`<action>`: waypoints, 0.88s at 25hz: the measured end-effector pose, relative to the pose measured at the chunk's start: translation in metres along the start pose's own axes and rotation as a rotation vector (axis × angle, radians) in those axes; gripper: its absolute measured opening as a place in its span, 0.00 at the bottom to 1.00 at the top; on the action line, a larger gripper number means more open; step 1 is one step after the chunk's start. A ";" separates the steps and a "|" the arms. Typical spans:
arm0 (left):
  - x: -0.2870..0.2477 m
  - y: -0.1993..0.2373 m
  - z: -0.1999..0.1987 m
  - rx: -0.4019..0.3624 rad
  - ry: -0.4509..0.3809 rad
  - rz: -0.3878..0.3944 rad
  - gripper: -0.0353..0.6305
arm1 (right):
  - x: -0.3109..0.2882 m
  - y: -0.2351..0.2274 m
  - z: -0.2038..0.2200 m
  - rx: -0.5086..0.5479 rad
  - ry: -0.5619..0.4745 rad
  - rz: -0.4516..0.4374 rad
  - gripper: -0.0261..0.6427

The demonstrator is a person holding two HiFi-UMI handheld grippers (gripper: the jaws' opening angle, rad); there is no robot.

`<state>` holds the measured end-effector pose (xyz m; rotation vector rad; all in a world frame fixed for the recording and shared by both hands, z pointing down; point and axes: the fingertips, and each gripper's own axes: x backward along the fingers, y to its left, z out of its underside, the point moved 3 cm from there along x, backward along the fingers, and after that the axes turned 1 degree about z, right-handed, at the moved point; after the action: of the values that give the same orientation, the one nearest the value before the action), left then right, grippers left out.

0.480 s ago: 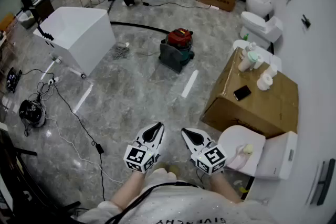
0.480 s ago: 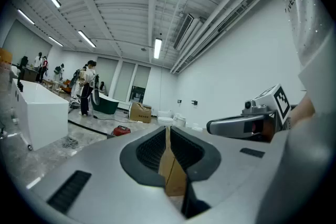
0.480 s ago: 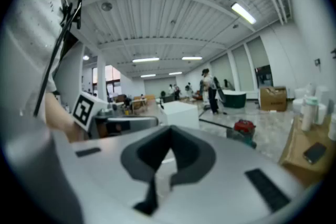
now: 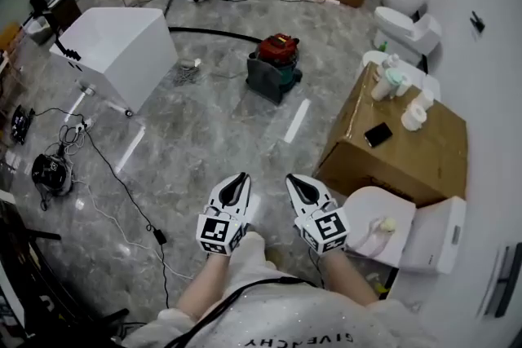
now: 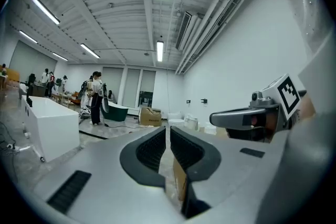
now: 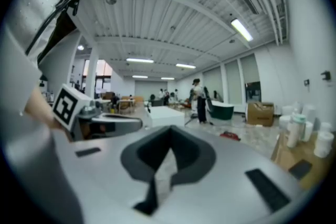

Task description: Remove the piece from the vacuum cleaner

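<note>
glossy grey marble floor (image 4: 204, 151) bears a squat red-topped vacuum cleaner (image 4: 275, 65); left gripper (image 4: 238, 177) and right gripper (image 4: 290, 178) closed, empty.

A glossy grey stone-look floor (image 4: 204, 144), a matt brown cardboard box (image 4: 409, 165), a vacuum cleaner (image 4: 275, 67) with red plastic-looking top.

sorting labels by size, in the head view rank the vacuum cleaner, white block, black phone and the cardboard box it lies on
1. cardboard box and white block: look alike, and the box is nearer, so unranked
2. vacuum cleaner
3. black phone
</note>
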<state>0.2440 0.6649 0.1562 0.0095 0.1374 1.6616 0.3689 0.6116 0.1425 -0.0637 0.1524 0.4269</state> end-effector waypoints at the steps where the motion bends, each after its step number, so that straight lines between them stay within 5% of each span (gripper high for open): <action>1: -0.003 0.003 0.000 -0.002 -0.001 -0.005 0.13 | -0.002 -0.002 -0.001 0.001 -0.002 0.003 0.06; 10: -0.038 0.053 0.006 0.021 0.023 -0.024 0.13 | -0.046 -0.032 0.001 -0.016 0.025 0.024 0.06; 22: -0.117 0.180 -0.012 0.030 0.031 -0.011 0.13 | -0.187 -0.065 -0.018 -0.032 0.057 0.041 0.06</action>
<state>0.0758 0.5318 0.1705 0.0062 0.1858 1.6495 0.2254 0.4746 0.1562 -0.1044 0.2032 0.4687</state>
